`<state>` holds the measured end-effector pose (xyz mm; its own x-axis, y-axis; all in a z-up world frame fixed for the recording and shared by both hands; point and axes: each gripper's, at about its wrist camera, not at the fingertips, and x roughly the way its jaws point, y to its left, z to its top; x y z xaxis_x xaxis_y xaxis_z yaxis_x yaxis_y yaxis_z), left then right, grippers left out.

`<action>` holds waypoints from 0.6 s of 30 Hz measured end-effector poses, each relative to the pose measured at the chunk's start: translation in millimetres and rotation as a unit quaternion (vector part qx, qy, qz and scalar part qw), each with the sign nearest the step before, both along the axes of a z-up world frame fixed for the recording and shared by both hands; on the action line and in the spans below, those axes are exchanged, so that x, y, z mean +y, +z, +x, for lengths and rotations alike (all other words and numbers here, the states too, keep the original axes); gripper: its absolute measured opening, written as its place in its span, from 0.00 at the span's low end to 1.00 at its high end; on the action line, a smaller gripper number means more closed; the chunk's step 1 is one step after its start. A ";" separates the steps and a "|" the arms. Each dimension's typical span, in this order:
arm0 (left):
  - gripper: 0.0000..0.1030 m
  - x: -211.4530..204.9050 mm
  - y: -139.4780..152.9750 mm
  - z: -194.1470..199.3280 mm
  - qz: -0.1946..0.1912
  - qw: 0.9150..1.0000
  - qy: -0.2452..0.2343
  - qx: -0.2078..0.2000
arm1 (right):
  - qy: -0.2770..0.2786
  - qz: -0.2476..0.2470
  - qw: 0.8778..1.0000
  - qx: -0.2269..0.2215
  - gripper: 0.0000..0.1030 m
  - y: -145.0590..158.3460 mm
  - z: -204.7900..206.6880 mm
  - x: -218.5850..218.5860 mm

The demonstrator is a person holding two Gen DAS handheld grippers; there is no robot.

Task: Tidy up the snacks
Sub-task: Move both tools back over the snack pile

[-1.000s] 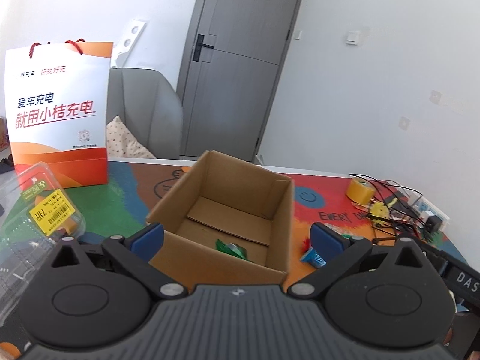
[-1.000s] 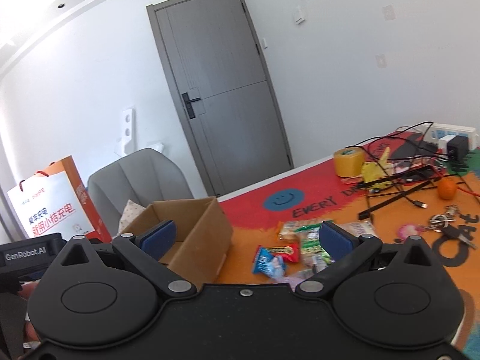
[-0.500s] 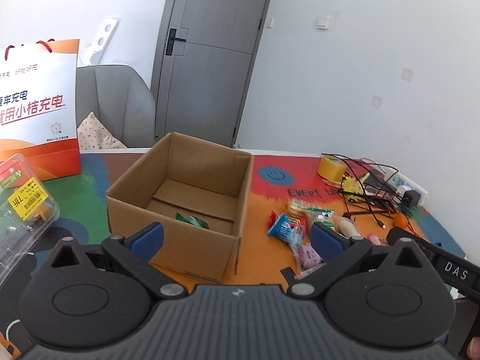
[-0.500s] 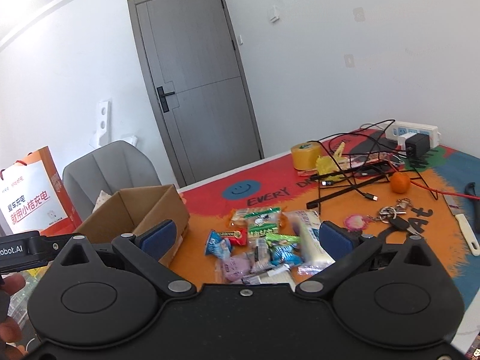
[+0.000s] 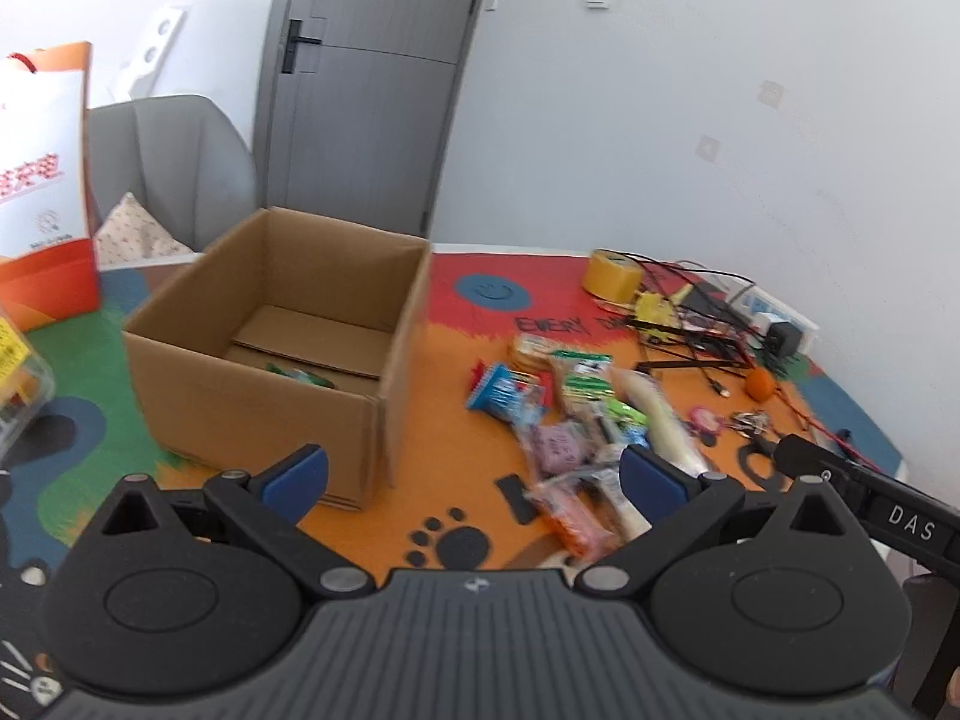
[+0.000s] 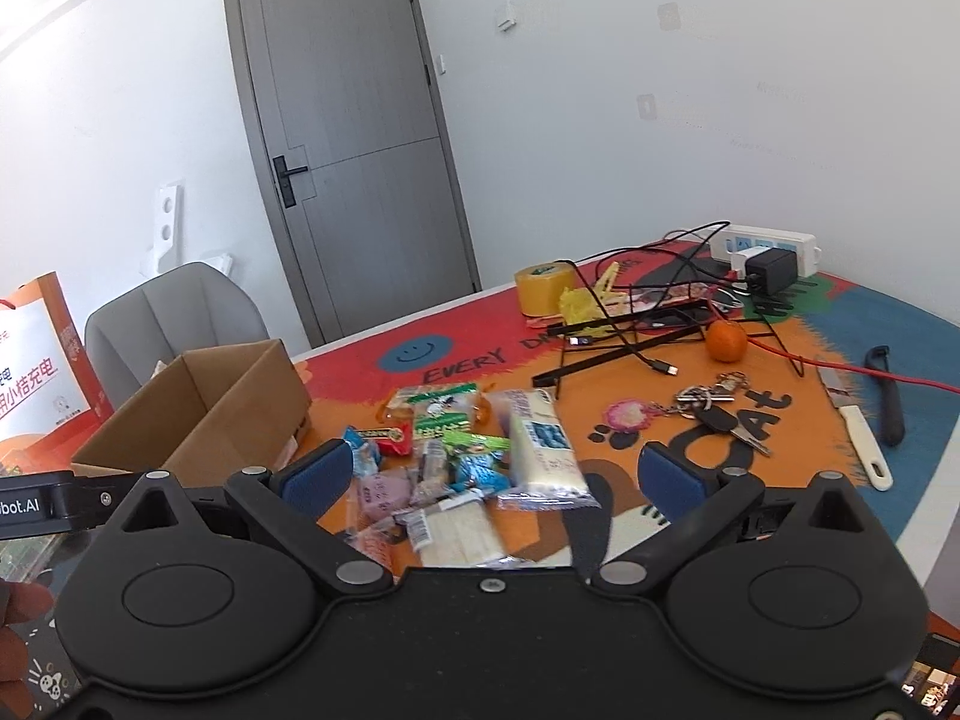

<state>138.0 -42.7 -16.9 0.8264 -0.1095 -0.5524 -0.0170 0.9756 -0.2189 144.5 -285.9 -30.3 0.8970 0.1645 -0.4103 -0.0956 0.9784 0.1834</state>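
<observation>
An open cardboard box (image 5: 282,354) stands on the colourful mat, with a green packet (image 5: 300,377) inside it. To its right lies a pile of snack packets (image 5: 570,438), among them a long white packet (image 6: 543,444) and a pink one (image 6: 381,492). My left gripper (image 5: 474,477) is open and empty, hovering in front of the box's right corner and the pile. My right gripper (image 6: 492,474) is open and empty too, just above the near side of the snack pile (image 6: 456,456). The box (image 6: 204,408) sits to its left.
A yellow tape roll (image 6: 543,288), tangled cables (image 6: 648,324), a power strip (image 6: 762,252), an orange (image 6: 726,341), keys (image 6: 714,414) and a knife (image 6: 858,426) crowd the right of the table. An orange-and-white paper bag (image 5: 42,180) and a grey chair (image 5: 174,162) are at the left.
Both grippers have swung to the right, from facing the box toward the snack pile. The pile now sits between the right gripper's fingers. Both stay open.
</observation>
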 end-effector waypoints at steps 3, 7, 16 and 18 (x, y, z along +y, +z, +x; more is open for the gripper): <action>1.00 -10.3 -3.8 1.2 0.011 1.000 -0.004 0.002 | -0.005 0.000 1.000 0.006 1.00 -3.2 -0.9 -9.6; 1.00 -21.3 -10.6 4.6 0.009 1.000 -0.015 0.008 | 0.010 0.013 1.000 0.017 1.00 -9.1 -0.3 -18.9; 0.94 -38.9 -30.6 20.4 0.003 0.999 -0.025 0.023 | 0.031 0.051 0.997 0.050 0.93 -30.6 11.6 -28.5; 0.89 -40.7 -35.7 26.1 -0.002 0.999 -0.025 0.031 | 0.039 0.060 0.996 0.058 0.87 -36.1 15.6 -29.4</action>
